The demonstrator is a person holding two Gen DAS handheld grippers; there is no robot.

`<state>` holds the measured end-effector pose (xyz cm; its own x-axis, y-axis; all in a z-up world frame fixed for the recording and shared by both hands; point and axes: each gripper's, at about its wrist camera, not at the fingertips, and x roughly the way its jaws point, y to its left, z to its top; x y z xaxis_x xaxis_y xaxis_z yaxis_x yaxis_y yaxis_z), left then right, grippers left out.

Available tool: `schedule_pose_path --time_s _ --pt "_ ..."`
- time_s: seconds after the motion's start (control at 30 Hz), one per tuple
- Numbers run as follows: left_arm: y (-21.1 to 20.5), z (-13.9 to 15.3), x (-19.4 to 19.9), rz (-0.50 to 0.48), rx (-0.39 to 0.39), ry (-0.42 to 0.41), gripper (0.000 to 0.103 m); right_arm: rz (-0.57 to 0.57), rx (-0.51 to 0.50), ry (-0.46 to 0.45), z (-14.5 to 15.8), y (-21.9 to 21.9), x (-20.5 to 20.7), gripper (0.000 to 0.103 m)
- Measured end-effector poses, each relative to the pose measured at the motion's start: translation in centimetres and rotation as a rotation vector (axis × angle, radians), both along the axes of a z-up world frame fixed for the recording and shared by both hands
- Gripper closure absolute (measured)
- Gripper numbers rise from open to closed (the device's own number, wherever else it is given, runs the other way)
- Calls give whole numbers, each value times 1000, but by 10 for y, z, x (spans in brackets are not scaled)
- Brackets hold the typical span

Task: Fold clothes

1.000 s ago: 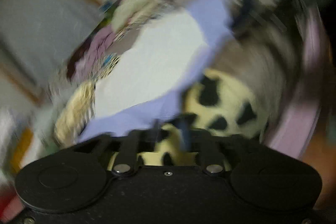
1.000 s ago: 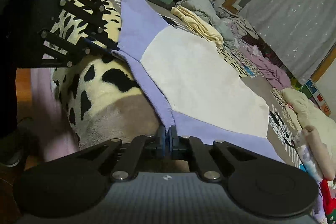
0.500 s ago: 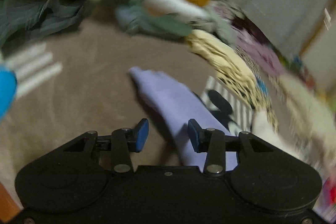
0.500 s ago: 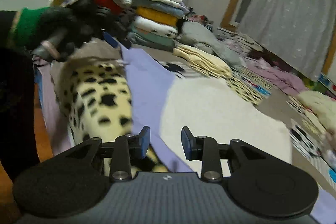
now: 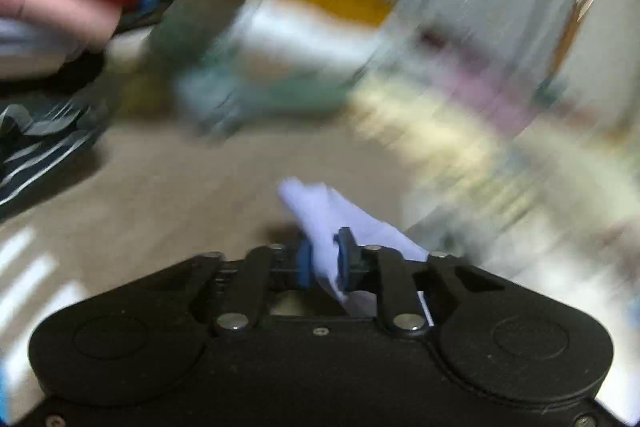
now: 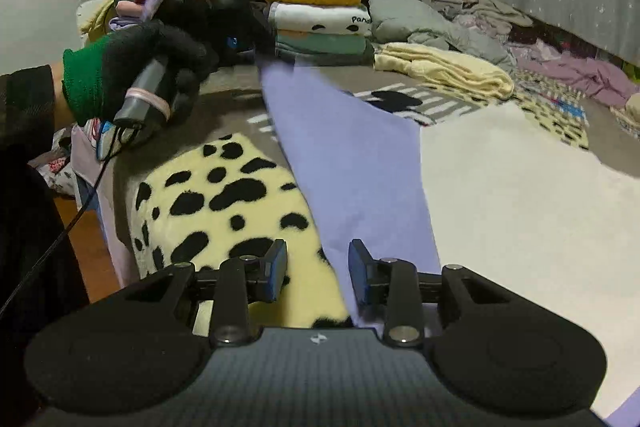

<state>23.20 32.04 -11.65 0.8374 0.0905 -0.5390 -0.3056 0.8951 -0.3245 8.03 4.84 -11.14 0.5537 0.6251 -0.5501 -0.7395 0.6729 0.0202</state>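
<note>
My left claw point(image 5: 323, 263) is pinching the sleeve end of the lavender-and-cream knit garment point(image 6: 400, 171), which lies spread on the bed point(image 6: 224, 95) over a cow-spotted fleece blanket point(image 6: 224, 203). My right claw point(image 6: 318, 275) is spread above its lavender edge.

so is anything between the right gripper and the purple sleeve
Nothing visible. The right gripper is open, and the lavender sleeve already runs up between its fingers, lying over the spotted blanket. The left gripper is shut on the sleeve's far end.
</note>
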Motion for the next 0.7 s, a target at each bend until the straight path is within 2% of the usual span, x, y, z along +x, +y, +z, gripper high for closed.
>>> schedule_pose_path --time_s 0.03,0.1,0.17,0.2,0.27,0.37,0.4,0.43,0.5,0.53,0.6,0.63,0.7 --pt "0 -4 3 1 24 29 82 -6 6 5 0 -1 -1 67" --pt "1 9 -6 29 52 0 74 -13 3 -1 -1 1 -2 66" --pt "4 18 -19 85 85 -29 74 -18 -6 -17 -1 4 -4 66" --pt "6 22 -24 89 78 -42 74 -21 -14 -26 -1 6 -6 66" --pt "2 28 -34 56 72 -88 74 -18 -19 -29 -1 8 -9 66" --pt "-17 26 -30 -74 35 -108 74 -12 -20 -30 -1 11 -14 66" --pt "-25 24 -26 -106 33 -98 74 -10 -21 -30 -1 12 -15 66" --pt "-33 18 -18 -134 44 -54 71 -7 -21 -30 -1 12 -16 66" --pt "-49 -1 -2 -163 113 105 66 -3 -22 -30 -1 14 -19 64" --pt "-58 -1 -3 -154 185 92 67 -1 -23 -30 -1 15 -21 64" --pt "-72 13 -6 -138 255 72 69 3 -24 -31 -1 17 -23 63" --pt "-76 20 -9 -144 262 21 69 6 -24 -31 -1 18 -25 63" --pt "-77 26 -13 -163 213 -50 67 -6 -12 -59 5 14 -29 65"
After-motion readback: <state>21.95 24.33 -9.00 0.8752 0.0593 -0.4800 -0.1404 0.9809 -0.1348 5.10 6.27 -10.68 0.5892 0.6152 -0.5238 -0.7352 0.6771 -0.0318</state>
